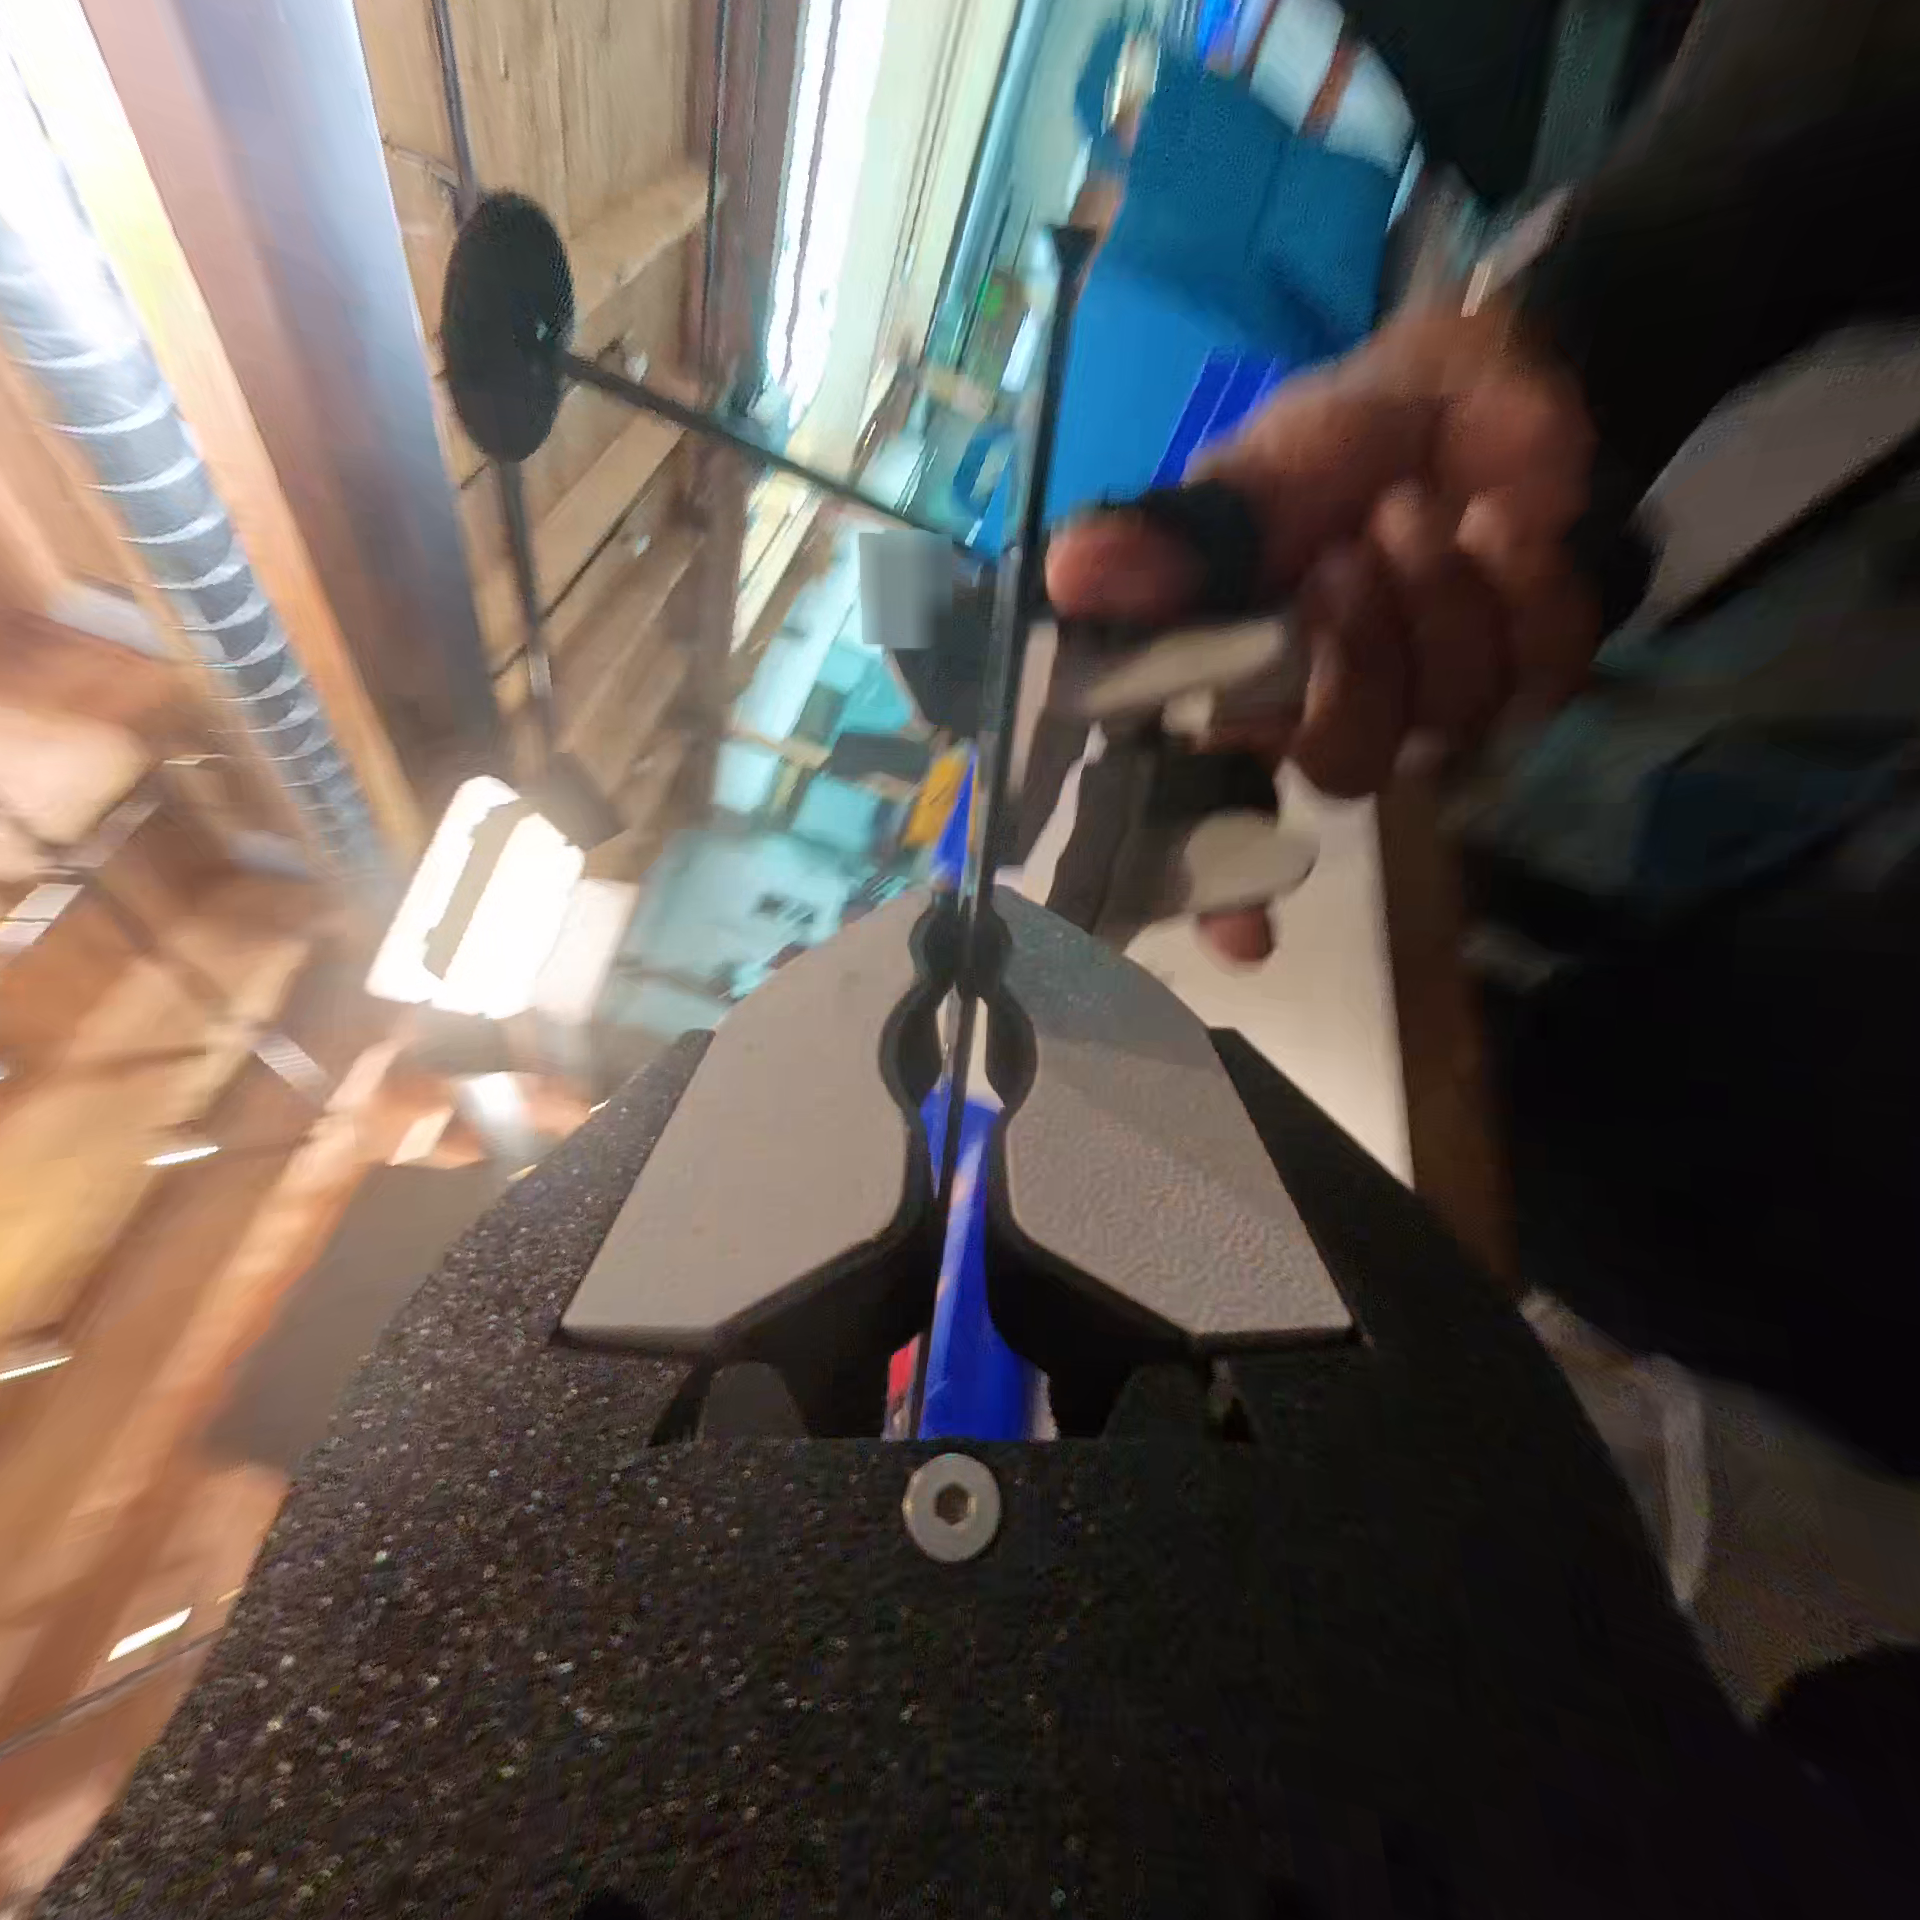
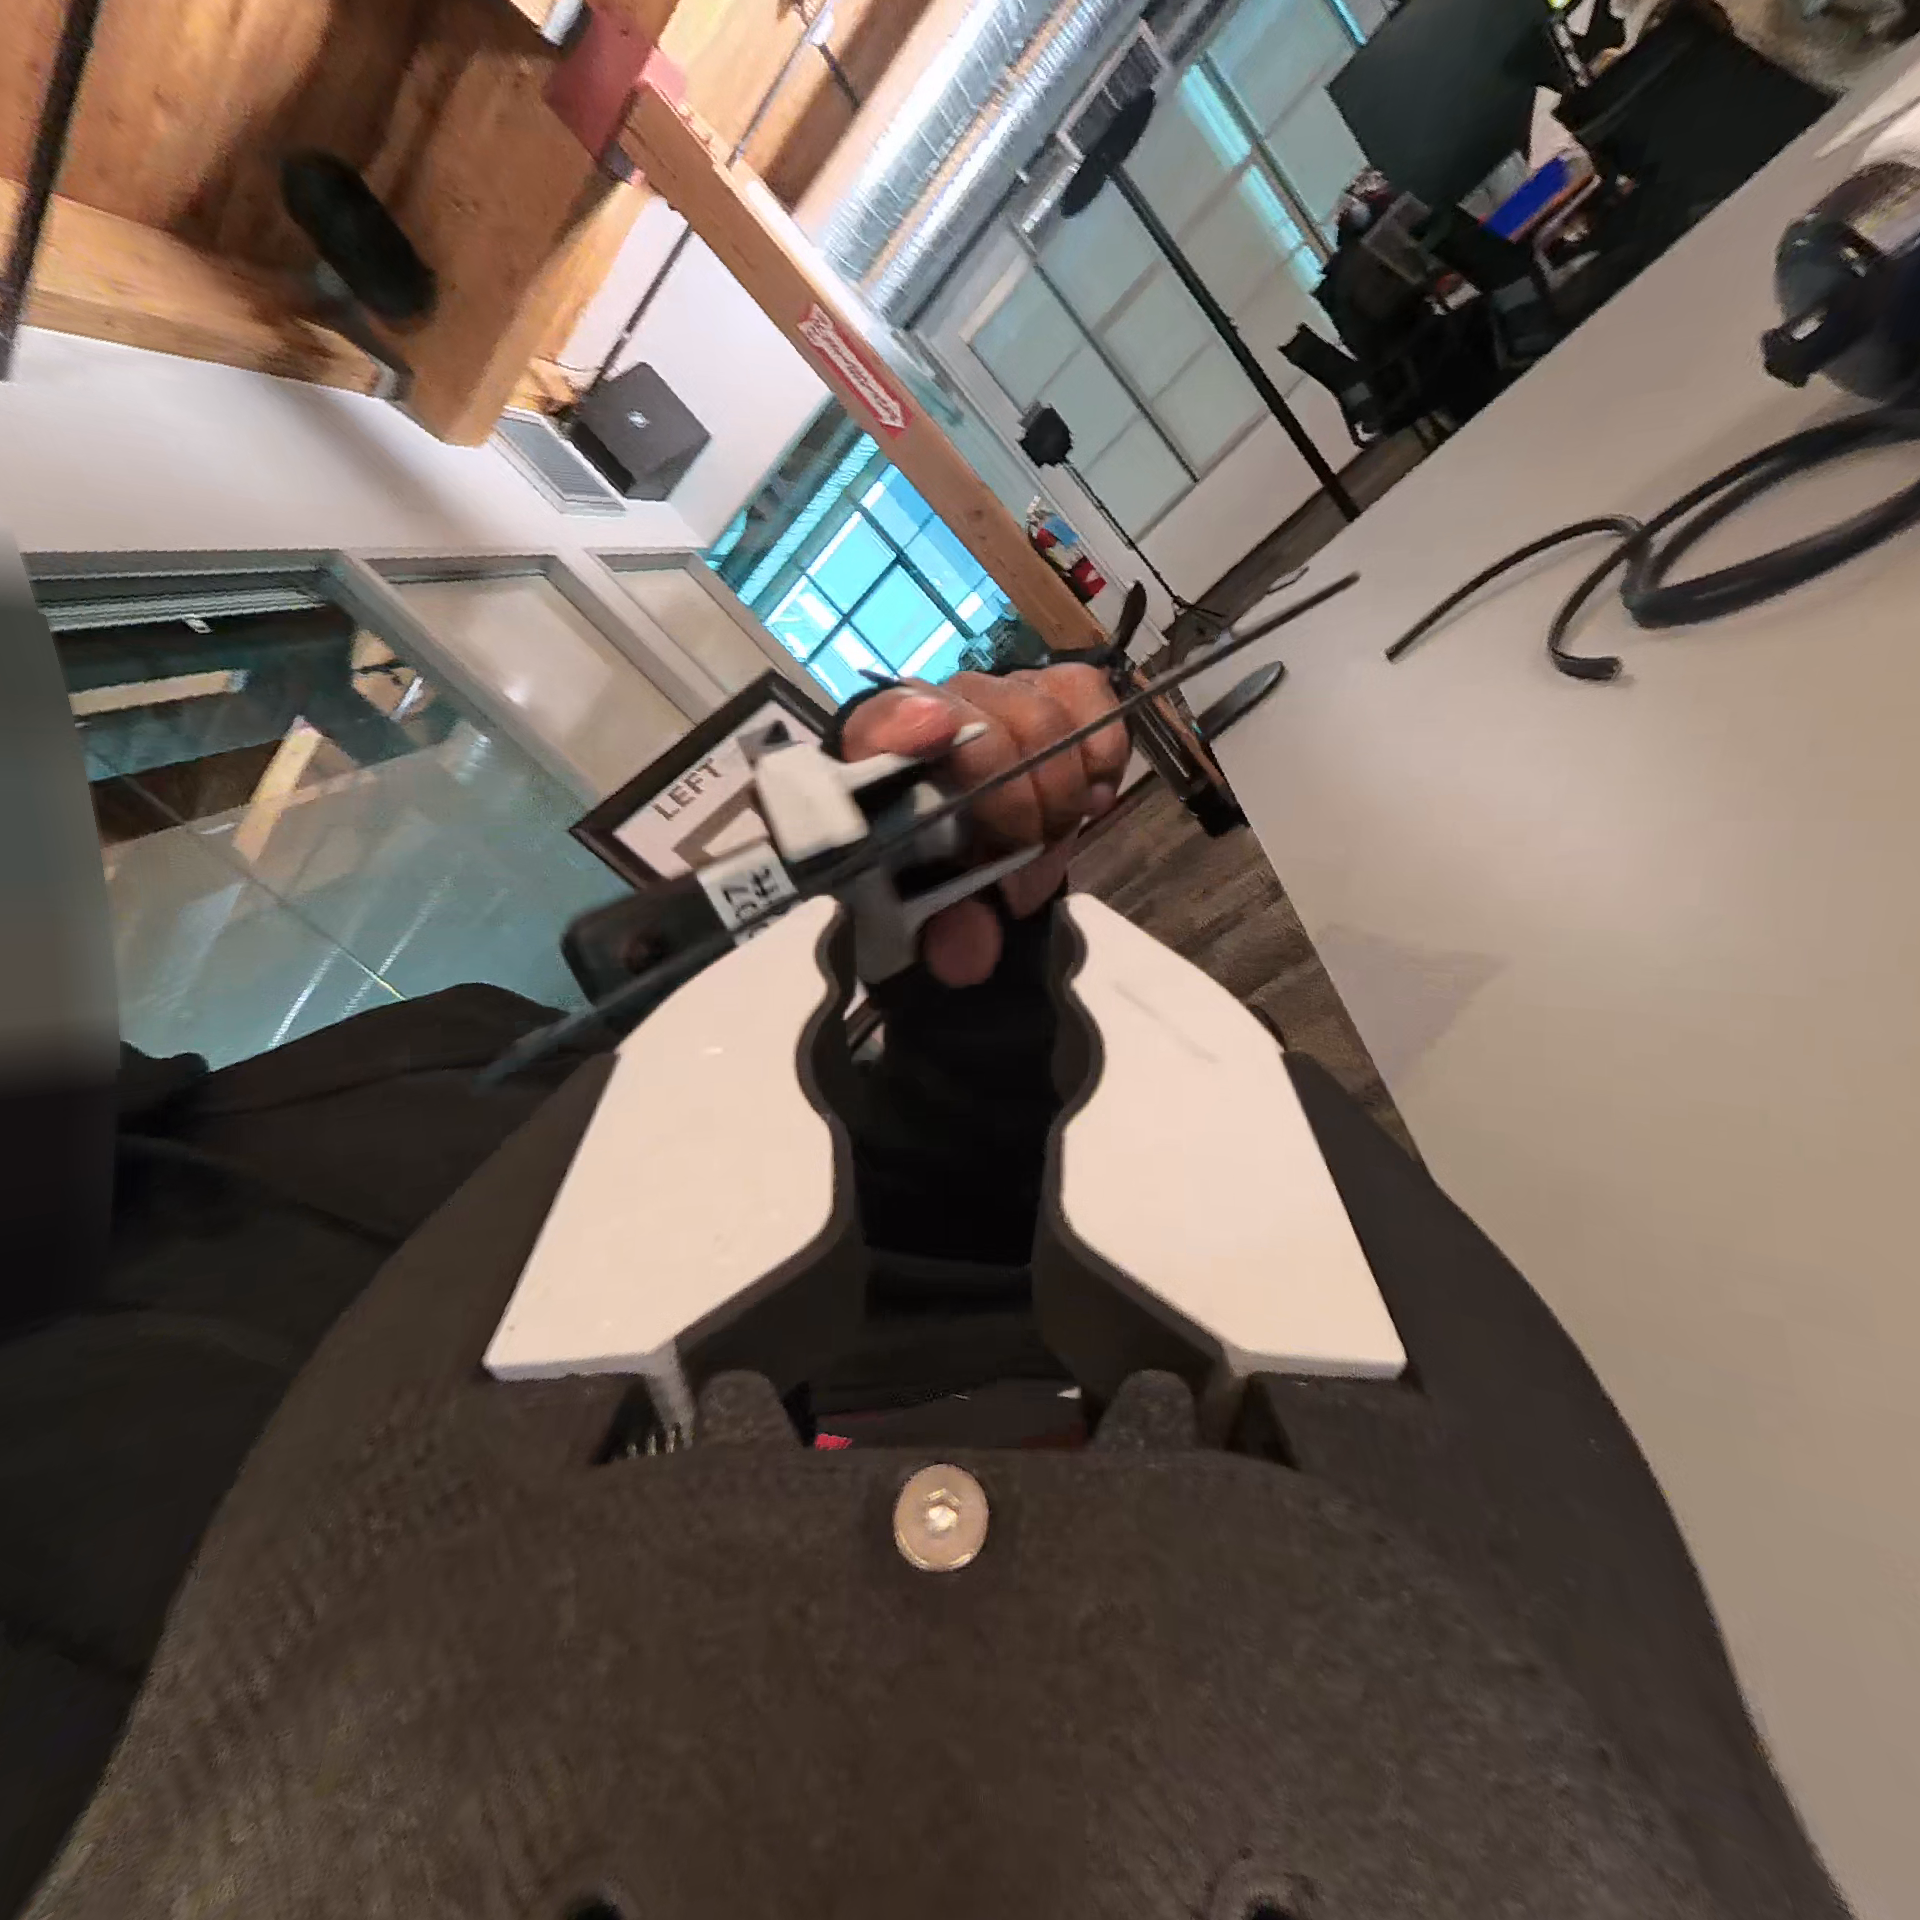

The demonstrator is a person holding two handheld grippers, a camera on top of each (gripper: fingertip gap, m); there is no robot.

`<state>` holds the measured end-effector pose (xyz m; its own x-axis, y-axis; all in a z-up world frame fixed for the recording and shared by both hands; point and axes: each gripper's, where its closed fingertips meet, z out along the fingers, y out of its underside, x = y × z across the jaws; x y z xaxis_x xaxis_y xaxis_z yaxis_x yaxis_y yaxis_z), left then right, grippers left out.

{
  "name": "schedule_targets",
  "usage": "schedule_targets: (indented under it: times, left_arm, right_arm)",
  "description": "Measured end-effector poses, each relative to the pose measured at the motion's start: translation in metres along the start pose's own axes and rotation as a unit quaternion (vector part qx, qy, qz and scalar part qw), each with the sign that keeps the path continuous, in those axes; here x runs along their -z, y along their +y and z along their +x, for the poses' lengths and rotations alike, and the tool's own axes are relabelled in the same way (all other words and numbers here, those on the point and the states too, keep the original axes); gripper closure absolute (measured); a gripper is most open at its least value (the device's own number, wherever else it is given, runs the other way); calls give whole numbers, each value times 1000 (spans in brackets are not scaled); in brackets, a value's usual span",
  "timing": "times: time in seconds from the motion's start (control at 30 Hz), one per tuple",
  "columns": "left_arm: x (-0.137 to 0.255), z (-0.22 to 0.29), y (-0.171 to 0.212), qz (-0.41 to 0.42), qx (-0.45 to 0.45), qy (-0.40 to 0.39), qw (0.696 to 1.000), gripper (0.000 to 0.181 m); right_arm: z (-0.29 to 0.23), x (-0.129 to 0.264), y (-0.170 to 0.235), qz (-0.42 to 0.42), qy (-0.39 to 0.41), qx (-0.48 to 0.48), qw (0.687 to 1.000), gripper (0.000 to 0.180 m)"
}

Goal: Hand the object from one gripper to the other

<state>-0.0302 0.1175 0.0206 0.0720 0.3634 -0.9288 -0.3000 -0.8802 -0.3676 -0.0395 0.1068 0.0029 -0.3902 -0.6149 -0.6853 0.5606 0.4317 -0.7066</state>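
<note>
Two tools mid-handover: left tool (image 1: 961,961) clamps the rod (image 1: 1023,582); right tool (image 2: 951,951), wide, must close ahead.

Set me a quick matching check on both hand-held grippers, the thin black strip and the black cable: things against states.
Things:
1. left hand-held gripper
2. right hand-held gripper
3. thin black strip
4. black cable

States:
A. lying on the white table
B. open, nothing between its fingers
C. shut
D. pinched between grey fingers

Pairs: 1-C, 2-B, 3-D, 4-A
</note>
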Motion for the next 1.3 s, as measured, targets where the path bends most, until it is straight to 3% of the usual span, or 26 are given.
schedule_targets:
  times: [0.07, 0.3, 0.53, 0.7, 0.73, 0.8, 0.83, 1.0, 1.1, 1.17, 1.23, 1.3]
  left_arm:
    - [-1, -6, 15, -57, -80, -33, 995, 178]
    - [1, -19, 21, -88, -245, -74, 963, 179]
    - [4, -7, 14, -46, -349, -18, 936, 179]
    - [2, 7, 15, -27, -418, 23, 908, 178]
    - [0, 8, 15, -22, -429, 21, 903, 173]
    - [-5, 11, 18, -22, -434, 23, 900, 161]
    - [-6, 11, 22, -27, -428, 23, 903, 156]
    - [-1, -16, 50, -91, -301, -40, 948, 127]
    - [14, -28, 62, -95, -148, -77, 981, 127]
    - [23, -37, 66, -75, 1, -105, 992, 126]
    - [22, -31, 67, -37, 199, -74, 976, 123]
    - [14, -20, 60, 11, 393, -8, 919, 113]
  right_arm:
    - [-2, 3, -4, 9, -6, 2, 1000, 145]
    - [-10, 12, -15, 29, -33, -3, 999, 141]
    - [-3, 20, -19, 30, -35, -9, 999, 137]
    - [-9, -3, 12, -54, -25, 23, 998, 136]
    - [-8, -8, 21, -78, -19, 28, 996, 141]
    - [-6, -13, 35, -108, -14, 45, 993, 170]
    - [-2, -13, 35, -106, -3, 52, 993, 174]
    - [24, 6, 14, -60, 78, 129, 987, 178]
    - [30, 22, -2, -26, 104, 187, 977, 179]
    - [28, 28, -9, -7, 100, 205, 974, 180]
    - [22, 30, -13, 4, 89, 224, 970, 179]
    - [16, 29, -10, 3, 73, 244, 967, 179]
